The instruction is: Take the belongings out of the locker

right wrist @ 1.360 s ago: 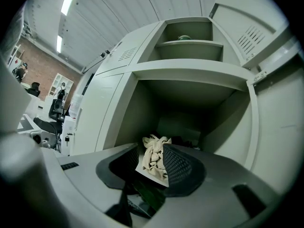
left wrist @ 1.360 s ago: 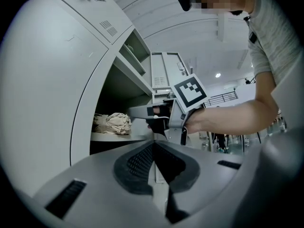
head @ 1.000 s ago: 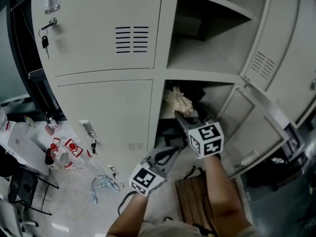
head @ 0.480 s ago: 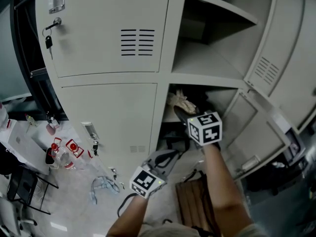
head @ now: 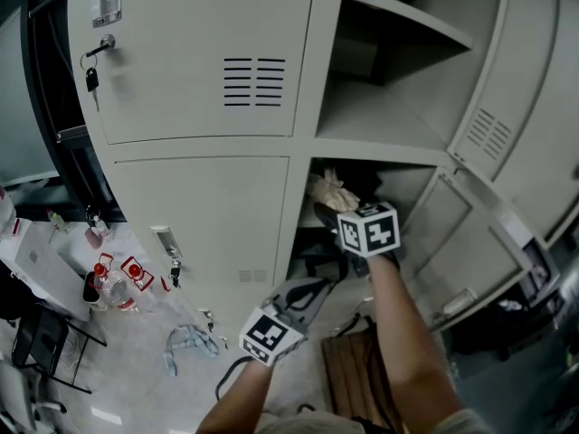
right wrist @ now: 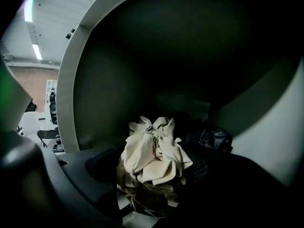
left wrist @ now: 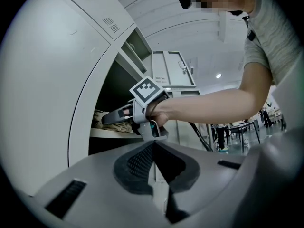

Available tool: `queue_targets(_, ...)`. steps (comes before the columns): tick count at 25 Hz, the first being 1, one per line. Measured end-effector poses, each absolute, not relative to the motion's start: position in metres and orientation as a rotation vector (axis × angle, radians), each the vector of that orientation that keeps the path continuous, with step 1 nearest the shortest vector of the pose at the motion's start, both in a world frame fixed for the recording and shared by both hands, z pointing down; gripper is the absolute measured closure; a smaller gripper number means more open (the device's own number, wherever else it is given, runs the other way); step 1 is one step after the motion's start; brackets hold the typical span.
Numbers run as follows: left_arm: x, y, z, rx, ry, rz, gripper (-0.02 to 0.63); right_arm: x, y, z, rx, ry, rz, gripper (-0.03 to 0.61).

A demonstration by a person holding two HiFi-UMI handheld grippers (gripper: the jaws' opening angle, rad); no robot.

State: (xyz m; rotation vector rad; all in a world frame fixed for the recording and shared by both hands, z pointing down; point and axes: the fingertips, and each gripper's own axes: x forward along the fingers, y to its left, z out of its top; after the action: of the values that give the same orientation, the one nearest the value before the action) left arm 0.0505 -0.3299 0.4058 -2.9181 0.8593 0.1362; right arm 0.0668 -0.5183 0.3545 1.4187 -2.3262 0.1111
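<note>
A crumpled cream cloth [head: 331,189] lies on the shelf of the open lower locker compartment [head: 425,188]. My right gripper [head: 324,210] reaches into that compartment. Its jaws have just been opening and now stand wide on either side of the cloth [right wrist: 154,158], with the pads not pressing on it. Behind the cloth sits a dark bag [right wrist: 214,139]. My left gripper [head: 308,287] hangs lower, outside the locker, with its jaws closed together and nothing in them. From the left gripper [left wrist: 154,148] I see the right gripper [left wrist: 114,118] at the shelf.
The compartment's door [head: 484,242] swings open to the right. The locker doors on the left are closed, one with keys [head: 91,72] in its lock. A wooden bench [head: 353,369] stands below my arms. Bottles [head: 113,283] and a blue cloth [head: 185,342] lie on the floor.
My right gripper has pushed deeper into the compartment, onto the cream cloth, and has tipped downward. The left gripper has stayed where it was.
</note>
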Motion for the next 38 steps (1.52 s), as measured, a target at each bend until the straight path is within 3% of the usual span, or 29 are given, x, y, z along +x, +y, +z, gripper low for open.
queue_targets(38, 0.039, -0.319, 0.418, -2.905, 0.927, 0.103, 0.611, 0.074, -0.505, 0.359, 1.574, -2.254, -0.148, 0.336)
